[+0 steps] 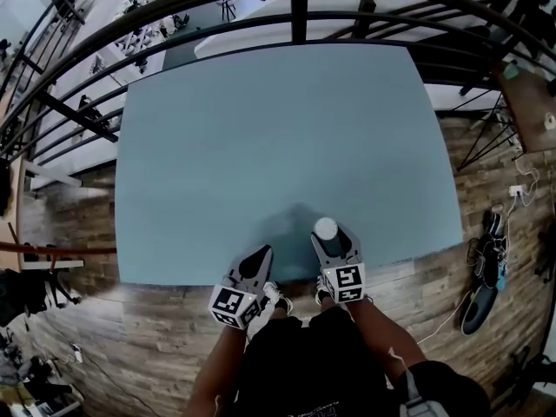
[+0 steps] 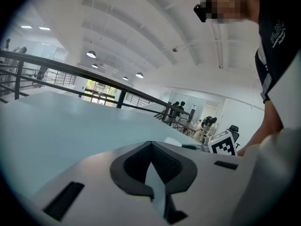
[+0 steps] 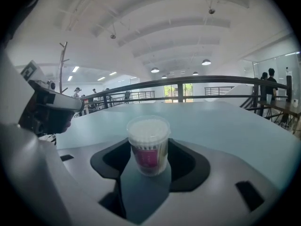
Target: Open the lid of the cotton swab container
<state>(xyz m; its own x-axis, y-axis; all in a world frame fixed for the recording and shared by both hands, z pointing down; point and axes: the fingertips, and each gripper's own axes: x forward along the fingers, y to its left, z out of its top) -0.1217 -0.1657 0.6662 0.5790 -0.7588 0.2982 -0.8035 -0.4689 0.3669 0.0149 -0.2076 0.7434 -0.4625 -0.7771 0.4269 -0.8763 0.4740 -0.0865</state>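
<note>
At the near edge of the pale blue table [image 1: 287, 137], the person holds both grippers side by side, pointing away toward the far side. From the head view, the right gripper [image 1: 335, 243] has the cotton swab container [image 1: 326, 228] at its tip, but only the round white top shows from above. The right gripper view gives the rest: the container [image 3: 149, 147] stands upright between the dark pads [image 3: 181, 161], which close against its two sides. It has a clear lid still on, white swab tips packed under it, and a pink label on the wall. The same view catches the left gripper [image 3: 47, 109] at the far left of the picture.

The left gripper [image 1: 258, 255] sits just left of the right one, apart from the container. The left gripper view shows its jaws brought together at the tip with nothing between them [image 2: 151, 149], and shows no container. It does show the right gripper's marker cube [image 2: 222, 144] to the right. A dark railing [image 1: 300, 7] runs beyond the table's far edge.
</note>
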